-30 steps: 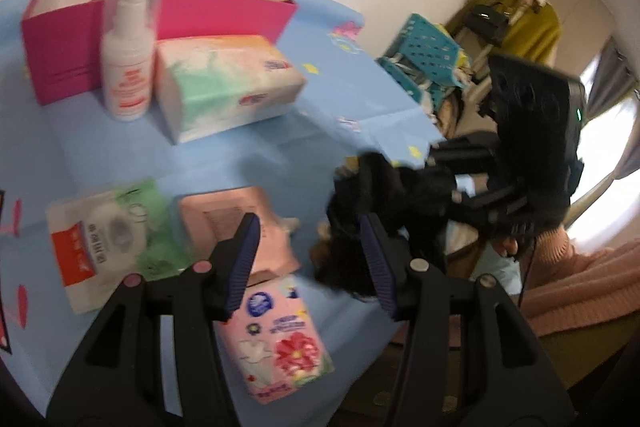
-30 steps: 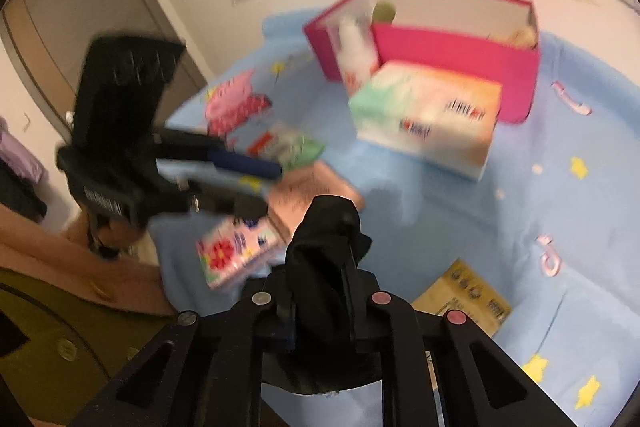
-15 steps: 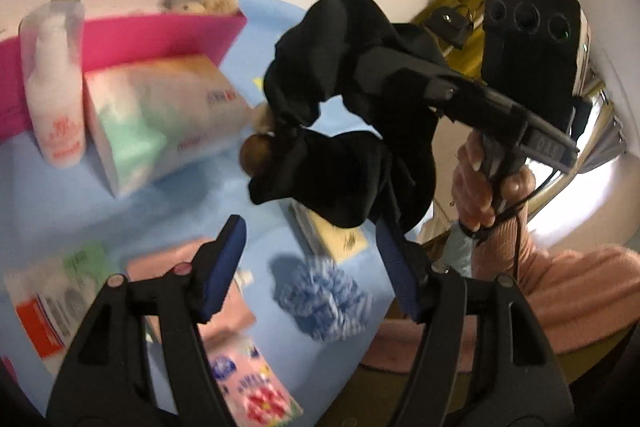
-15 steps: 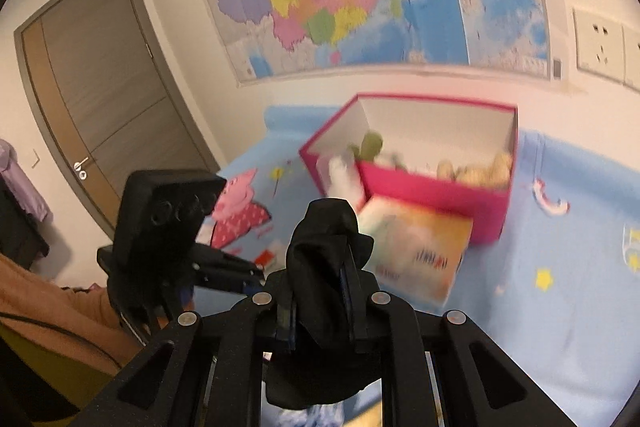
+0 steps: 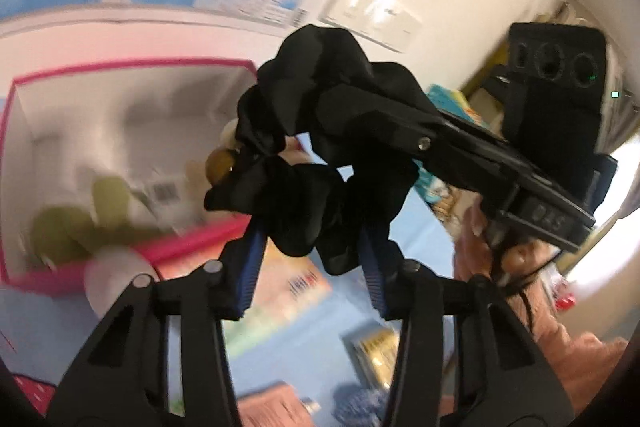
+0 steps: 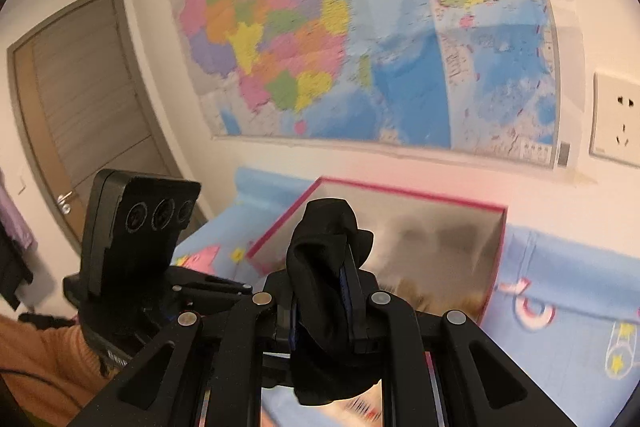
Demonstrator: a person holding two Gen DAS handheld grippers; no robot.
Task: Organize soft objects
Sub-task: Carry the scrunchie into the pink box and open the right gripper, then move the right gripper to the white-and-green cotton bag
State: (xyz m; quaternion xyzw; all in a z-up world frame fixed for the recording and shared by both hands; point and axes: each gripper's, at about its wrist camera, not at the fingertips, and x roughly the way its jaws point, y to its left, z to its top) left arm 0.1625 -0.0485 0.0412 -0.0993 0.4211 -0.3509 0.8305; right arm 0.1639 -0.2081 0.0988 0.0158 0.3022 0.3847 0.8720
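The right tongs (image 6: pixel 324 291) are clamped narrow on a black gathered-fabric scrunchie (image 5: pixel 320 155), and they hold it up in the air in front of the open pink cardboard box with a white inside (image 5: pixel 132 79). In the left wrist view the scrunchie hangs as a crumpled loop from those tongs, just ahead of the left tongs (image 5: pixel 312 263), whose blue-padded fingers (image 5: pixel 250 267) stand wide apart with nothing between them. Whether the cloth brushes those pads I cannot tell, as it overlaps them in the picture.

The scrunchie looks very light and wholly limp: it folds and droops wherever it is not pinched, so it should neither break nor weigh on the grip. Its ruffled cloth seems easy to catch but also easy to snag on a fingertip when let go. The best hold, I judge, is across 1 thick bunch of the ring, as now, not on a loose outer frill that could slide free.

The box already holds blurred soft toys, 1 of them olive green (image 5: pixel 76 223), and it stands on the bench under a light blue patterned cloth (image 6: pixel 560 291).
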